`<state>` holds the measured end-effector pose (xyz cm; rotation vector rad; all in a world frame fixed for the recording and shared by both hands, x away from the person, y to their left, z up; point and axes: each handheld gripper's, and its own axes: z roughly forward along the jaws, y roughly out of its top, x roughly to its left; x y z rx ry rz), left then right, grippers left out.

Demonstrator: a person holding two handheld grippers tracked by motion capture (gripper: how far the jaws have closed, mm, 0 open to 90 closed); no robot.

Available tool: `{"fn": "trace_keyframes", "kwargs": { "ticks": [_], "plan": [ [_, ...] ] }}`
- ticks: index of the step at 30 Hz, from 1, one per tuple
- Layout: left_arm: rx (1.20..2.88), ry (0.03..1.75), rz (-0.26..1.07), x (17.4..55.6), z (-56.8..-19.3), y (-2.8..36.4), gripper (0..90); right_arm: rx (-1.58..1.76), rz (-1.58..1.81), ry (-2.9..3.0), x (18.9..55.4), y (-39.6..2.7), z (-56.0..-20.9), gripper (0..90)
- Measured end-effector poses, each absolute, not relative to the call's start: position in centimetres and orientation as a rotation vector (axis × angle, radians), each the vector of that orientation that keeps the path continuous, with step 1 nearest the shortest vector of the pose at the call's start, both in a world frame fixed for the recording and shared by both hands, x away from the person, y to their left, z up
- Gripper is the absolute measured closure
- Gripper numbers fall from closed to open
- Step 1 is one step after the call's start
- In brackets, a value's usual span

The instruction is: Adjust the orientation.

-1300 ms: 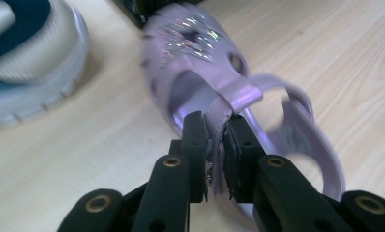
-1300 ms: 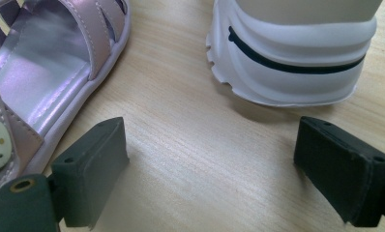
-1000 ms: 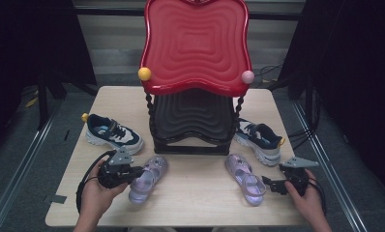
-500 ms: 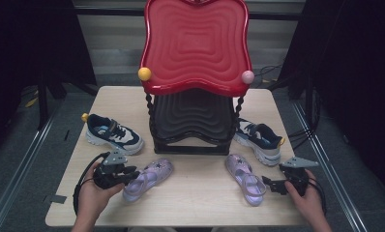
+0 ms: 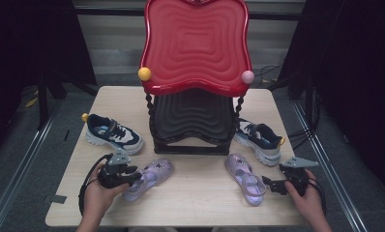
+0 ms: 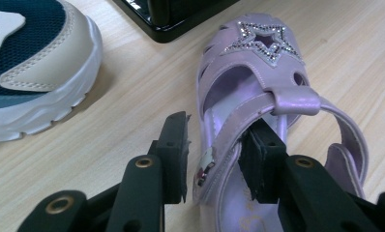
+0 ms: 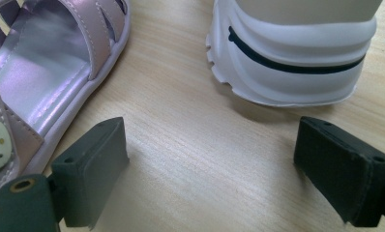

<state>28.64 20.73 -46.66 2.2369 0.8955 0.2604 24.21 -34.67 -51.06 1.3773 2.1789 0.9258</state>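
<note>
Now | my left gripper (image 6: 214,159) jaws just opened, releasing purple sandal (image 6: 258,111) at table's 7 o'clock | sandal placed | right gripper (image 7: 219,169) wide, empty.

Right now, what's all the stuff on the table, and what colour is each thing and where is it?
rack: 1, red top tray over a black lower tray, middle back of the table
balls: 2, yellow and pink, on the red tray's front corners
sneakers: 2, navy and white, one on each side of the rack
sandals: 2, lilac with a glitter star, in front of the rack, left and right
table: 1, light wood
left claw: 1, black, jaws have just been opening, the left sandal's side wall between them
right claw: 1, black, open, between the right sandal and right sneaker
hands: 2, near edge
</note>
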Motion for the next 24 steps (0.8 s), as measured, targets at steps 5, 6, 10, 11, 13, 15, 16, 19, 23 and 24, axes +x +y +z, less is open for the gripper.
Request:
{"fn": "trace_keyframes", "kwargs": {
  "ticks": [5,6,10,11,13,15,16,19,23,24],
  "plan": [
    [2.236,0.879,0.248,28.77,-46.79,20.72,68.7,1.378,0.926,2.179,24.20,-34.66,-51.06,11.1],
    [2.226,0.882,0.247,28.77,-46.82,20.78,70.5,1.378,0.926,2.179,24.21,-34.67,-51.06,11.0],
    [2.223,0.884,0.245,28.86,-46.90,20.97,73.8,1.378,0.926,2.179,24.20,-34.66,-51.06,11.1],
    [2.222,0.881,0.245,28.86,-46.92,20.98,74.1,1.378,0.926,2.179,24.20,-34.66,-51.06,11.1],
    [2.223,0.886,0.252,28.78,-46.87,20.99,75.3,1.378,0.926,2.179,24.20,-34.66,-51.06,11.1],
    [2.217,0.875,0.236,28.75,-46.87,21.02,77.2,1.378,0.926,2.179,24.20,-34.66,-51.06,11.1],
    [2.218,0.874,0.238,28.72,-46.87,21.03,78.1,1.378,0.926,2.179,24.20,-34.66,-51.06,11.1],
    [2.212,0.863,0.235,28.61,-46.73,21.05,81.5,1.378,0.926,2.179,24.20,-34.66,-51.06,11.1],
    [2.235,0.834,0.264,28.32,-46.28,21.00,82.0,1.380,0.926,2.179,24.19,-34.66,-51.05,11.1],
    [2.237,0.827,0.268,28.25,-46.23,21.00,82.1,1.378,0.926,2.179,24.20,-34.66,-51.06,11.1]
  ]
}}
